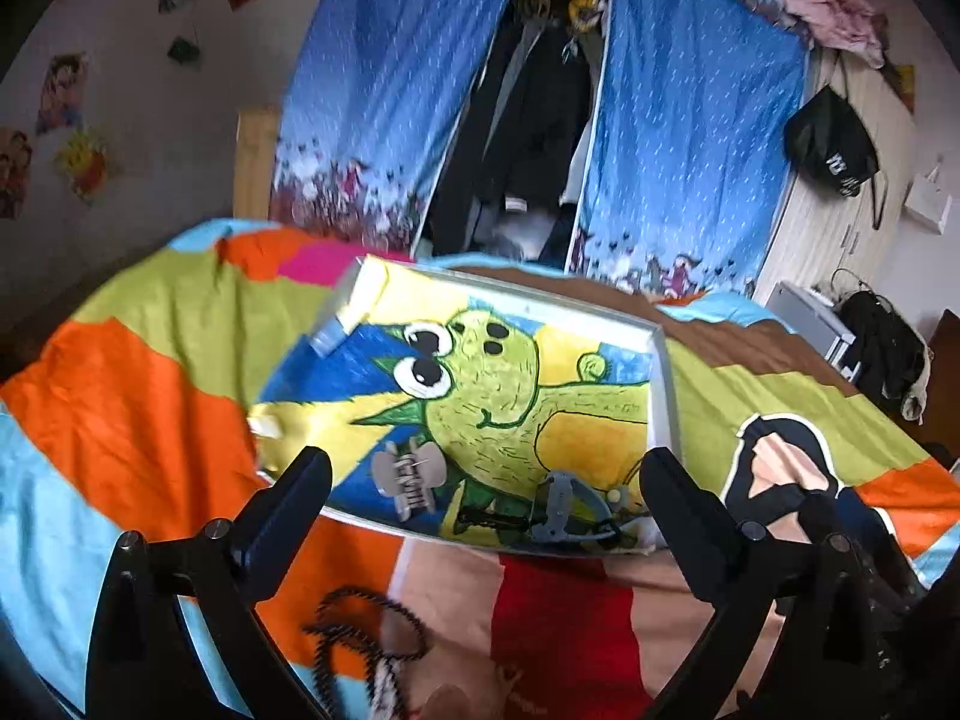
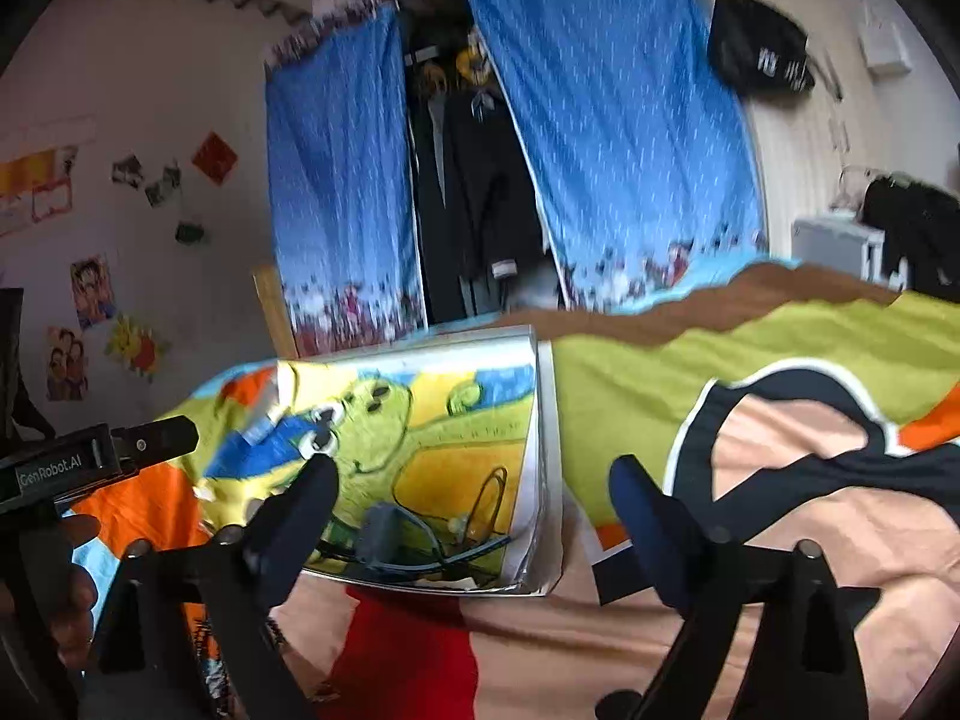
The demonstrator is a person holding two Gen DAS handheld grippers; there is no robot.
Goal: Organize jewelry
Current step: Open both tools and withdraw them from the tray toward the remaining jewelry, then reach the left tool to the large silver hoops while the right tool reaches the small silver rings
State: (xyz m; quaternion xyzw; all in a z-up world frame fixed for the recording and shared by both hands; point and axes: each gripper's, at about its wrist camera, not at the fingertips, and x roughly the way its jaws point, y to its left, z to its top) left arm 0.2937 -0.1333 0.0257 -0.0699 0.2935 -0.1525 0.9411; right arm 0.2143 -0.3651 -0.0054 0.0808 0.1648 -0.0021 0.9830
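A shallow tray (image 1: 665, 384) lined with a green cartoon drawing lies on the bed; it also shows in the right wrist view (image 2: 549, 456). In it lie a grey hair claw clip (image 1: 407, 477), a blue-grey clip with dark cords (image 1: 561, 507) and a small pearl piece (image 1: 617, 497). The blue-grey clip also shows in the right wrist view (image 2: 381, 531). A dark braided cord necklace (image 1: 360, 630) lies on the bedspread in front of the tray, under my left gripper (image 1: 486, 480), which is open and empty. My right gripper (image 2: 474, 489) is open and empty above the tray's near right corner.
The colourful patchwork bedspread (image 1: 150, 372) covers the bed. Blue curtains (image 1: 678, 120) frame an open wardrobe of dark clothes behind. A black bag (image 1: 831, 141) hangs at the right. The left gripper's body (image 2: 90, 462) shows at the left of the right wrist view.
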